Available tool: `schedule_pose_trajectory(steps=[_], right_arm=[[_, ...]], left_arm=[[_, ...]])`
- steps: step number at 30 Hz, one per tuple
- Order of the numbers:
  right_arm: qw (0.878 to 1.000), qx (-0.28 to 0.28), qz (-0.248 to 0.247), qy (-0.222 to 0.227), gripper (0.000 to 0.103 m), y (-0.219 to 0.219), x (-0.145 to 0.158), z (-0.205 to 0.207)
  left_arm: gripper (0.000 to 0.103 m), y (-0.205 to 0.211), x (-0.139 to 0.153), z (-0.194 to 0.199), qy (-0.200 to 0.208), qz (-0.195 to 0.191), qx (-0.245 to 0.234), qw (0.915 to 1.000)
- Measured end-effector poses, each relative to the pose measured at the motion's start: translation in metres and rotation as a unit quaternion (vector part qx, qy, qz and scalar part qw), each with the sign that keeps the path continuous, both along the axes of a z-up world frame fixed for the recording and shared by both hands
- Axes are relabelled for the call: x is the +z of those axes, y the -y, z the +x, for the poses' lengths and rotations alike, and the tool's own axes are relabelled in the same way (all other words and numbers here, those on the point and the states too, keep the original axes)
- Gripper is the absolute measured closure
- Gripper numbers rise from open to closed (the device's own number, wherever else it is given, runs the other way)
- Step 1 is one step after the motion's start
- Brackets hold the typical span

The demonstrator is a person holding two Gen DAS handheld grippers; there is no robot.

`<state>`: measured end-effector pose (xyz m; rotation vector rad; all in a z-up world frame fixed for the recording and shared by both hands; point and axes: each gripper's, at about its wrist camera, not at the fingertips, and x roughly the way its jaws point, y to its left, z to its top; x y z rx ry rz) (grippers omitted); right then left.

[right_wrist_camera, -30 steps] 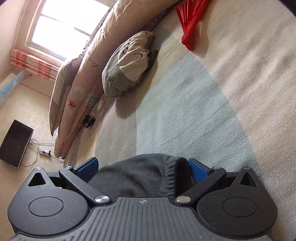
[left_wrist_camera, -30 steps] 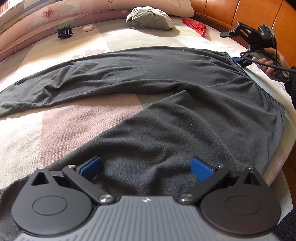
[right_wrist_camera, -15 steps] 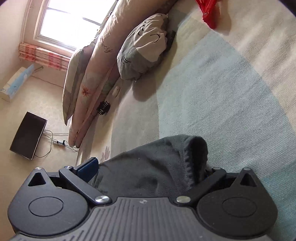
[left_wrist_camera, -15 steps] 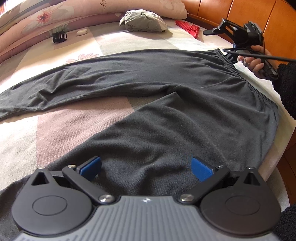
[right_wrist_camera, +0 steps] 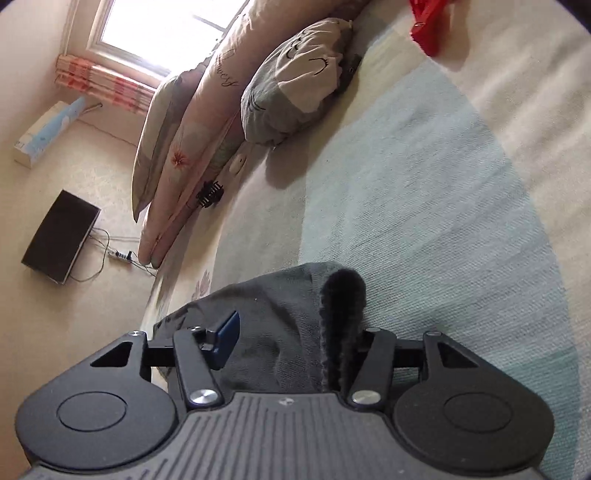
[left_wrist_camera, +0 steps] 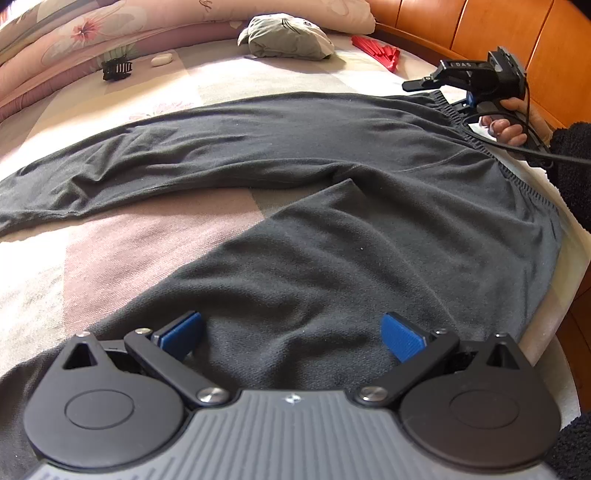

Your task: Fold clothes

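- On the bed [left_wrist_camera: 110, 266], one pair of dark grey trousers [left_wrist_camera: 332, 229] lies spread flat, two legs running toward the left of the left wrist view, the ribbed waistband [left_wrist_camera: 524, 184] at the right, near the bed's edge.
- Left gripper [left_wrist_camera: 291, 332]: one unit, two blue pads set wide apart over the nearer trouser leg. Neither pad presses the cloth; nothing is clamped.
- Right gripper [right_wrist_camera: 291, 332]: one unit, at the far corner of the waistband. Its jaws have just been closing, with a bunched fold of the trousers [right_wrist_camera: 280, 325] between them. One blue pad [right_wrist_camera: 227, 338] is visible, just beside the cloth; the other is hidden behind an upright ridge of ribbed waistband. Whether the pads have pressed onto the fabric cannot be told with certainty; the visible pad appears not yet in contact.
- Seen from the left wrist, the right gripper [left_wrist_camera: 436, 83] is held by one hand [left_wrist_camera: 511, 127] in a dark fuzzy sleeve [left_wrist_camera: 574, 155], with one black cable trailing off it.
- Other items counted on the bed: one grey cushion with stitched face markings [left_wrist_camera: 288, 37], one red folding fan [left_wrist_camera: 376, 51], one black hair claw [left_wrist_camera: 117, 68], one small pale oval object [left_wrist_camera: 161, 59], one rolled floral quilt [left_wrist_camera: 92, 33] along the far edge.
- On the floor in the right wrist view: one dark flat panel [right_wrist_camera: 61, 236], one power strip [right_wrist_camera: 120, 254] with leads, one long pale box [right_wrist_camera: 50, 129] by the window wall.
- Wooden headboard [left_wrist_camera: 480, 29] stands behind the fan.
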<state>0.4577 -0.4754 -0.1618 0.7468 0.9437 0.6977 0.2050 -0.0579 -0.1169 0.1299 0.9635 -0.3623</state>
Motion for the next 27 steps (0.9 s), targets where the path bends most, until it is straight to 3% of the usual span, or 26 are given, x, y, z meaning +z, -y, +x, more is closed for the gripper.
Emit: schedule_pose_trajectory(steps=[2,6,7,13,19,27], right_arm=[[1.0,0.0,0.007,-0.003,0.05,-0.001,-0.004,0.006],[1.0,-0.001,-0.008,-0.01,0.093,0.008,-0.015,0.007],[1.0,-0.003,-0.009,-0.009,0.098,0.01,-0.017,0.006],[0.996,-0.007,-0.079,0.05,0.099,-0.006,-0.004,-0.008],[0.978,-0.019,-0.184,0.095,0.097,-0.035,0.021,-0.025],[0.969,-0.012,-0.201,0.142,0.097,-0.047,0.054,-0.051]], left_arm=[[0.001,-0.001,0.0,0.0,-0.001,0.001,0.0,1.0],[0.001,-0.002,-0.001,0.0,-0.002,0.004,0.003,1.0],[0.001,-0.003,-0.002,0.0,-0.002,0.005,0.003,1.0],[0.001,0.0,-0.002,0.0,0.003,0.015,-0.003,0.9999],[0.001,-0.002,0.003,-0.003,0.006,0.006,0.002,1.0],[0.001,-0.001,0.02,0.018,0.045,0.002,-0.021,0.9988]])
